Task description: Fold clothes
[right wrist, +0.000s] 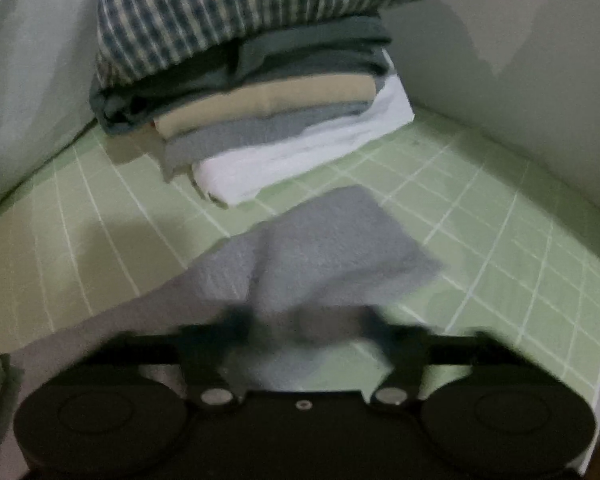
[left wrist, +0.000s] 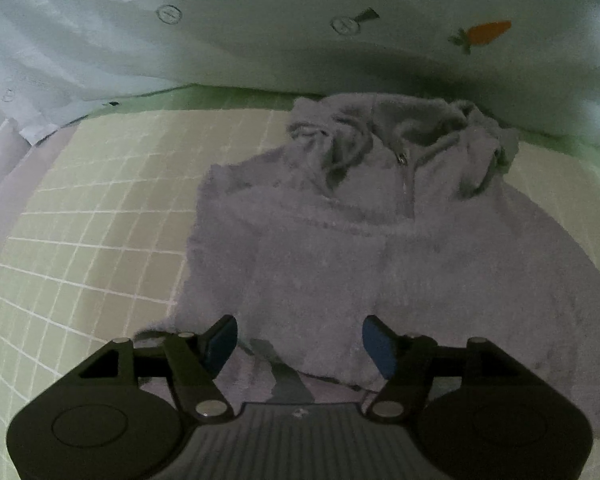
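Note:
A grey fleece hooded top [left wrist: 360, 240] lies flat on the green grid mat [left wrist: 100, 220], hood and short zip at the far end. My left gripper [left wrist: 299, 344] is open over its near hem, blue pads apart, holding nothing. In the right wrist view a sleeve of the same grey fleece [right wrist: 320, 248] stretches out over the mat [right wrist: 500, 240]. My right gripper [right wrist: 306, 330] is blurred by motion, its jaws spread apart over the near end of the sleeve; fabric lies between them.
A stack of folded clothes [right wrist: 260, 112] stands at the back of the mat, a checked shirt [right wrist: 240, 4] on top. A white wall [right wrist: 520, 80] borders the right. A pale carrot-print cloth [left wrist: 300, 20] hangs behind the hood.

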The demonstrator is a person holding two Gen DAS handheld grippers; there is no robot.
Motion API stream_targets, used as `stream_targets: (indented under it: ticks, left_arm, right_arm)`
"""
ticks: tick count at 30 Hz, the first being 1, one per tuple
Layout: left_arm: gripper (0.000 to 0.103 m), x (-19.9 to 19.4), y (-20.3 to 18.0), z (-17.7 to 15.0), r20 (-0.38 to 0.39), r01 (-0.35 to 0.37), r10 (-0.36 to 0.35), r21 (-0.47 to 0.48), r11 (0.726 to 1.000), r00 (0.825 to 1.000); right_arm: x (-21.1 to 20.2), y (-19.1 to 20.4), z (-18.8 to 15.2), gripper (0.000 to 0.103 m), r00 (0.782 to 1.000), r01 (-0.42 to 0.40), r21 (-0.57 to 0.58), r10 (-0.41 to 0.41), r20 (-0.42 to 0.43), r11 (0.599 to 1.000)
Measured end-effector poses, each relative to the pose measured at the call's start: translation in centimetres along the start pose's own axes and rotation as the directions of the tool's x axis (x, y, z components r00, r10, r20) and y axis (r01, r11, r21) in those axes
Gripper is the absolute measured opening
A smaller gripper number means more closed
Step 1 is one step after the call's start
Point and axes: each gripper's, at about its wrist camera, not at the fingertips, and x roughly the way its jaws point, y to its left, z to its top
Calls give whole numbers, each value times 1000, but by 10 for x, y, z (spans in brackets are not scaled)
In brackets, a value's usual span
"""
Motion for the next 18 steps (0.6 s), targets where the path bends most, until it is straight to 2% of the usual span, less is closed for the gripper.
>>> stream_targets:
  ticks: [2, 4, 6, 9, 11, 12, 13, 14, 16, 17, 18]
  left_arm:
    - [70, -4, 5, 1, 10, 0, 0, -20, 1000, 1000]
    - [70, -8, 11, 0, 18, -1, 2, -38, 999, 1000]
    - [70, -11, 14, -1, 22, -4, 5, -48, 999, 1000]
    - [70, -14, 16, -3, 19, 0, 1, -54, 999, 1000]
    - [70, -15, 15, -5, 16, 4, -3, -52, 999, 1000]
    - [70, -16, 15, -5, 15, 5, -4, -51, 999, 1000]
    - [70, -16, 14, -5, 12, 6, -6, -51, 999, 1000]
    - [70, -17, 13, -5, 10, 8, -7, -52, 999, 1000]
    - [70, -19, 11, -4, 7, 10, -9, -54, 998, 1000]
    - [71, -22, 9, -3, 12, 19, -18, -50, 999, 1000]
    - [72, -24, 6, -2, 17, 28, -27, -45, 999, 999]
  right_arm:
    - [-10, 5, 2, 21, 999, -27, -32, 28, 34, 999]
    - [-25, 16, 2, 18, 995, -50, -93, 58, 78, 994]
    - [-42, 36, 0, 18, 985, -128, -132, 141, 96, 983]
    - [-67, 68, -4, 18, 954, -255, -190, 278, 111, 948]
    - [-80, 97, -14, 18, 919, -360, -236, 386, 75, 903]
    - [-82, 110, -21, 20, 904, -404, -249, 425, 35, 880]
    - [-82, 121, -30, 29, 890, -443, -255, 455, -14, 859]
    - [-82, 132, -38, 33, 873, -482, -259, 483, -64, 837]
    - [-82, 155, -55, 45, 830, -557, -261, 533, -163, 788]
    - [-82, 155, -56, 48, 833, -553, -258, 526, -172, 792]
    - [-82, 149, -53, 57, 851, -526, -254, 501, -159, 812]
